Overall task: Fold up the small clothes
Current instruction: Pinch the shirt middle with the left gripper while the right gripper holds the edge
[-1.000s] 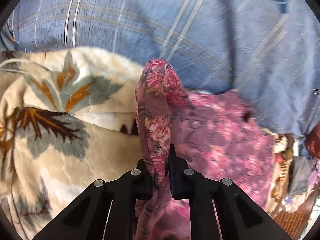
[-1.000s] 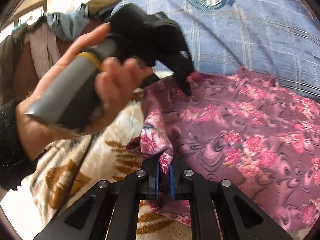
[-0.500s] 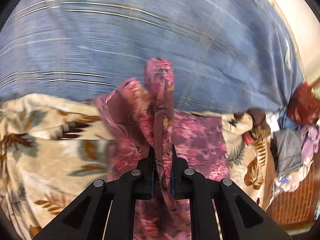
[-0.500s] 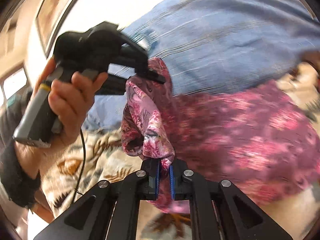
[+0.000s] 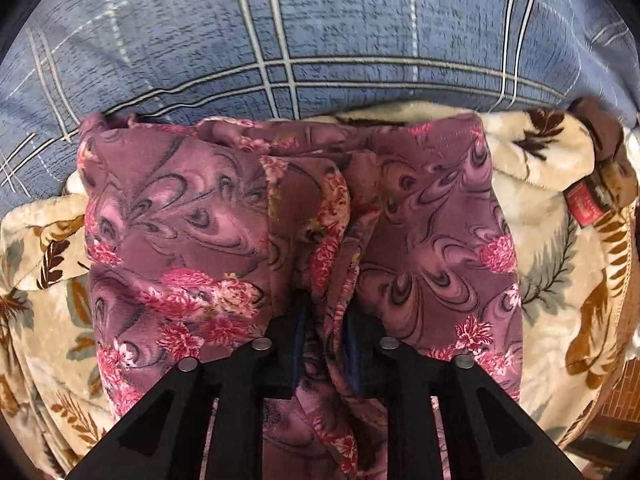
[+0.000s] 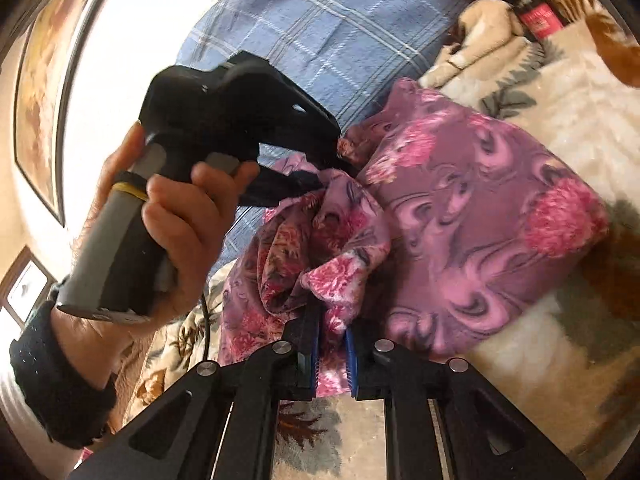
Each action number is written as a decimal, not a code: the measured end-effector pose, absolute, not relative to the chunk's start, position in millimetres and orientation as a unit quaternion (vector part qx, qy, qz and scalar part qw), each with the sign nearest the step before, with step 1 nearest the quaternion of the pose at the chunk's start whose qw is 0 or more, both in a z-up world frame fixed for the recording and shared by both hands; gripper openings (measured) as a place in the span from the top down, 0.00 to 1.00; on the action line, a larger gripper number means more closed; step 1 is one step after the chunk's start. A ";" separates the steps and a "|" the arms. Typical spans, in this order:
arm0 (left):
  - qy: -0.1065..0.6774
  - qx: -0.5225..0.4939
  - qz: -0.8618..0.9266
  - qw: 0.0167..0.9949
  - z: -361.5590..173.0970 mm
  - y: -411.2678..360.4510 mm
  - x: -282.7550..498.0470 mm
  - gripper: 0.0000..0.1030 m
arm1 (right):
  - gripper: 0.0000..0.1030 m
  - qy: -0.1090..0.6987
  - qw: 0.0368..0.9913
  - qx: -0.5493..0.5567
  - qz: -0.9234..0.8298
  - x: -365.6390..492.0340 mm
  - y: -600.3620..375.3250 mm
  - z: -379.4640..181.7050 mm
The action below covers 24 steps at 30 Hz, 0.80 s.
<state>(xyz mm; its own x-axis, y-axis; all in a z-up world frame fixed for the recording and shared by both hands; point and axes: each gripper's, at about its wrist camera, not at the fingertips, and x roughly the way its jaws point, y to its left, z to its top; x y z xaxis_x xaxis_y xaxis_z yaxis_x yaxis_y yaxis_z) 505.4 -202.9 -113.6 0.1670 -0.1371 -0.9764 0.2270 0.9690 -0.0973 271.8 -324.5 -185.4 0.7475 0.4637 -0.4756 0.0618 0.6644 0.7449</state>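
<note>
Left wrist: floral garment (image 5: 192, 216) on leaf-print blanket (image 5: 560, 240), blue plaid cover (image 5: 320, 20) behind.

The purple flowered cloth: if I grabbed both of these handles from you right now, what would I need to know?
Left gripper: shut on a bunched edge of the purple floral garment.
Right gripper: shut on another bunched edge of it.
The garment lies on the cream leaf-print blanket, next to the blue plaid cover.
Done: it appears doubled over once.
Left: likely lay the held edges down, let go, smooth, perhaps fold again.
</note>
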 end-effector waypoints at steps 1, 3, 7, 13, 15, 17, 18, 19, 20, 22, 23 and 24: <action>0.637 0.039 -0.121 0.761 -113.4 -205.6 507.4 0.77 | 0.85 0.337 0.843 0.402 0.119 272.7 -326.6 -186.8; 0.648 0.038 -0.131 0.749 -110.6 -206.9 510.9 0.68 | 0.80 0.337 0.840 0.408 0.118 273.7 -328.1 -186.2; 0.658 0.027 -0.127 0.741 -114.5 -209.7 521.6 0.59 | 0.76 0.334 0.842 0.407 0.121 280.7 -329.7 -186.4; 0.624 0.048 -0.109 0.772 -102.1 -220.1 511.7 0.91 | 0.94 0.296 0.847 0.417 0.145 272.2 -339.3 -177.3; 0.616 0.019 -0.116 0.779 -90.5 -219.2 508.5 0.92 | 0.94 0.272 0.855 0.419 0.141 264.6 -345.0 -169.2; 0.607 -0.012 -0.138 0.782 -76.7 -222.9 507.3 0.92 | 0.94 0.245 0.864 0.420 0.132 254.2 -351.9 -161.2; 0.605 -0.023 -0.150 0.782 -72.0 -225.0 507.3 0.93 | 0.94 0.237 0.866 0.421 0.127 250.7 -354.8 -159.2; 0.604 -0.034 -0.162 0.780 -67.7 -230.4 507.5 0.93 | 0.94 0.232 0.868 0.422 0.119 247.1 -358.7 -157.8; 0.603 -0.042 -0.176 0.777 -64.2 -239.6 507.7 0.93 | 0.94 0.232 0.866 0.429 0.111 245.0 -362.8 -159.3; 0.604 -0.035 -0.189 0.773 -63.3 -254.7 505.7 0.93 | 0.94 0.239 0.854 0.451 0.101 244.7 -371.9 -168.1; 0.607 -0.015 -0.182 0.774 -67.0 -267.7 505.7 0.93 | 0.94 0.247 0.848 0.460 0.095 244.5 -374.9 -172.9; 0.610 0.002 -0.174 0.773 -72.3 -273.0 504.4 0.93 | 0.94 0.253 0.843 0.465 0.092 244.6 -377.8 -176.6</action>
